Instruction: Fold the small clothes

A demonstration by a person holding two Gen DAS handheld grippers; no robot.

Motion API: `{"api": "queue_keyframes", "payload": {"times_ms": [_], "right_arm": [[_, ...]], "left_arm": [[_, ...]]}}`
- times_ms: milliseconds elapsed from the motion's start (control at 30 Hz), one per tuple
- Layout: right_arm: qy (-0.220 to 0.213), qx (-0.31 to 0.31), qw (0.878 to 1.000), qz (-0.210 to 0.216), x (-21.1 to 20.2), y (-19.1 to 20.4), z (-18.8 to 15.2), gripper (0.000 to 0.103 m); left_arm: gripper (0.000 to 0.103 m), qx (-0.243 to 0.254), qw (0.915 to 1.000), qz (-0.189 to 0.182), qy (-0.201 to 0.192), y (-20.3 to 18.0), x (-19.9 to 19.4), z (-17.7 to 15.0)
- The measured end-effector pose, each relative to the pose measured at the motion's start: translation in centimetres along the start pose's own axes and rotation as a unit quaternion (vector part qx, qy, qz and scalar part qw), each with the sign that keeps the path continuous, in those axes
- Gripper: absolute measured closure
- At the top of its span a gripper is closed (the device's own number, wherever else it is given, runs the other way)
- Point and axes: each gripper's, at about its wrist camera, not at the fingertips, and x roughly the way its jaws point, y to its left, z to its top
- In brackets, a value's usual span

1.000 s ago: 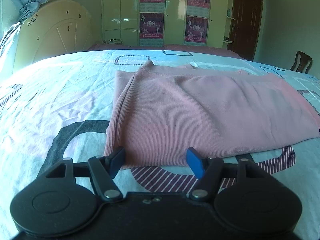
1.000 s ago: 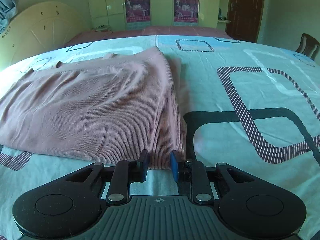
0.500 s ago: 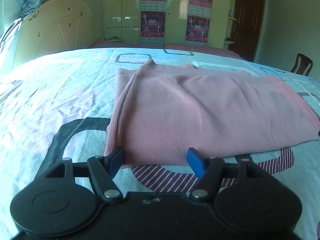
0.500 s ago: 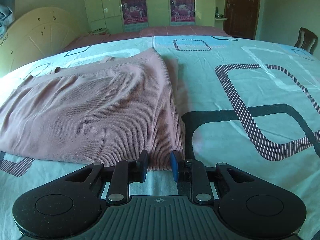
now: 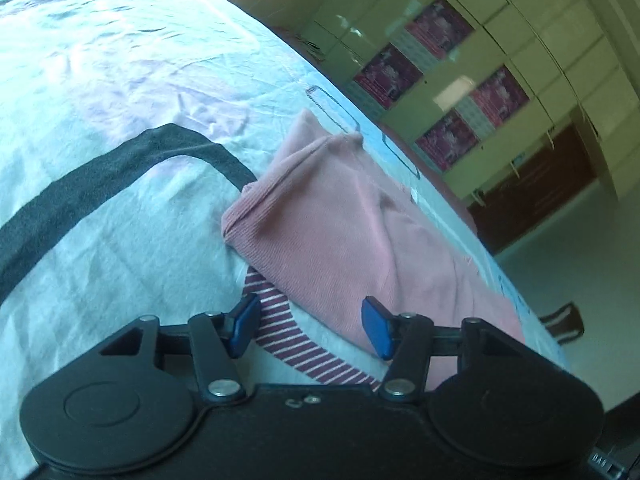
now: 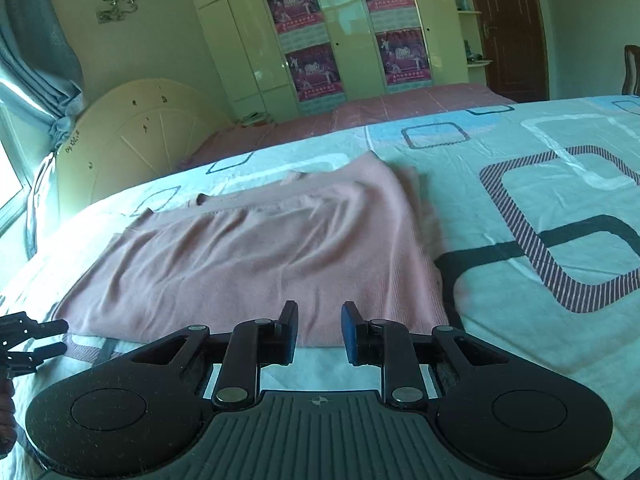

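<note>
The bed (image 6: 520, 184) fills most of what I see, spread with a pale blue and white sheet printed with dark, striped and blue rounded squares. Behind it stands a cream wardrobe (image 6: 352, 32) with four pink posters on its doors, a brown door (image 6: 508, 28) to its right, and a rounded cream headboard (image 6: 140, 136) to the left beside grey-blue curtains (image 6: 36, 68). A wooden chair (image 6: 632, 72) shows at the far right edge.

The pink ribbed garment (image 6: 256, 256) lies flat on the sheet, folded into a wide band that runs across the bed. In the left wrist view the same garment (image 5: 344, 236) has its near corner bunched and rolled up a little, with part of a striped square of the sheet showing just below it.

My right tongs (image 6: 319, 332) hang just in front of the garment's near hem, towards its right-hand corner, with the blue pads apart by a narrow gap and nothing between them. My left tongs (image 5: 312, 330) are tilted hard to one side, spread wide and empty, poised over the sheet at the garment's near edge; the right-hand pad (image 5: 376, 332) overlaps the pink cloth in view, though I cannot tell whether it touches. From the right wrist view, the left tongs (image 6: 36, 336) peek in at the far left, near the garment's other corner.
</note>
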Motion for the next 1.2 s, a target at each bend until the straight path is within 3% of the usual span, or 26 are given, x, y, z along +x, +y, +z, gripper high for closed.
{"api": "queue_keyframes", "payload": {"times_ms": [33, 100, 267, 467, 567, 633, 700, 767, 833, 900, 1100, 1200], "right_arm": [[0.003, 0.0, 1.0, 0.002, 0.5, 0.2, 0.3, 0.082], [0.014, 0.002, 1.0, 0.01, 1.8, 0.7, 0.9, 0.1], [0.037, -0.016, 0.999, 0.033, 6.2, 3.4, 2.8, 0.103], [0.069, -0.049, 0.995, 0.06, 11.9, 8.0, 4.6, 0.103], [0.081, -0.058, 0.993, 0.066, 14.2, 9.7, 5.0, 0.103], [0.087, -0.057, 0.992, 0.068, 15.3, 10.4, 5.2, 0.103], [0.085, -0.058, 0.992, 0.073, 15.7, 10.7, 5.3, 0.103], [0.089, -0.057, 0.991, 0.079, 16.3, 10.8, 4.9, 0.103], [0.127, -0.056, 0.988, 0.065, 18.0, 10.5, 3.9, 0.103], [0.127, -0.052, 0.988, 0.071, 18.4, 10.1, 3.5, 0.103], [0.129, -0.053, 0.988, 0.074, 18.5, 9.8, 3.7, 0.103], [0.129, -0.048, 0.987, 0.081, 18.7, 9.6, 3.8, 0.103]], "left_arm": [[0.049, -0.008, 1.0, -0.002, -0.005, 0.1, 0.4, 0.3], [0.049, -0.02, 0.9997, -0.005, -0.013, 0.1, 1.3, 0.9], [0.049, -0.05, 0.9979, -0.018, -0.037, 0.4, 3.4, 2.0], [0.069, -0.077, 0.996, -0.028, -0.035, 0.9, 5.8, 3.6], [0.095, -0.086, 0.9956, -0.025, -0.027, 1.4, 6.7, 4.0], [0.096, -0.102, 0.9927, -0.049, -0.041, 1.6, 5.9, 4.0], [0.096, -0.079, 0.9928, -0.062, -0.065, 0.7, 4.7, 4.1], [0.096, -0.075, 0.9939, -0.049, -0.065, 0.8, 4.7, 3.8], [0.095, -0.077, 0.9962, -0.015, -0.039, 1.9, 6.0, 3.2], [0.095, -0.087, 0.9946, -0.03, -0.047, 2.4, 6.0, 3.0], [0.096, -0.077, 0.9953, -0.024, -0.054, 1.5, 5.3, 3.1], [0.096, -0.051, 0.9966, -0.021, -0.062, -0.2, 4.8, 3.5]]}}
